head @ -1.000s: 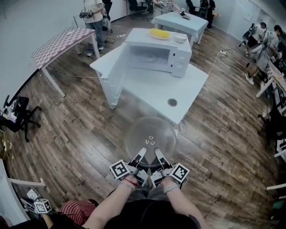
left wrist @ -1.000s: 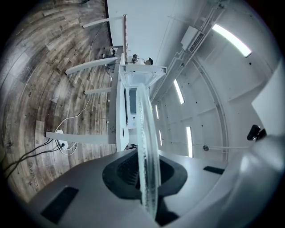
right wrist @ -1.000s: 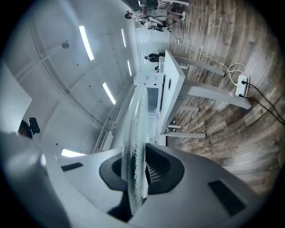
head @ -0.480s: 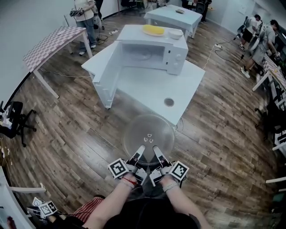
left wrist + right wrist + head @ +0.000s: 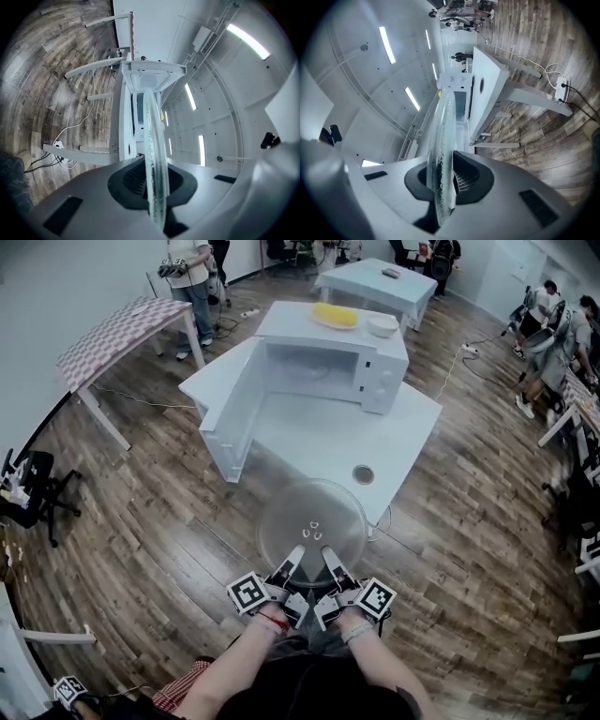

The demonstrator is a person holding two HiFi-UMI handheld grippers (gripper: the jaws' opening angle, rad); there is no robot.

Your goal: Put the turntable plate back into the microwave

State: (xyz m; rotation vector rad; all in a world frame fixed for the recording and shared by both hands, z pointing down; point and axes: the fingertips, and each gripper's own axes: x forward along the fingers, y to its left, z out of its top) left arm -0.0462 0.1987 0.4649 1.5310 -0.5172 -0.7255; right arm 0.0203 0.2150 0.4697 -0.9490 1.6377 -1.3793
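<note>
Low in frame, a dark top (image 5: 309,697); a red band (image 5: 274,621) on the left wrist; a pale band (image 5: 356,634) on the right. The left gripper (image 5: 296,557) and right gripper (image 5: 329,558) are black-and-white, each bearing a square-marker cube (image 5: 247,593).

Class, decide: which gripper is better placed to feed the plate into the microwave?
Marginally the right gripper: it and the left gripper both clamp the plate, but the microwave door stands open on the left.
</note>
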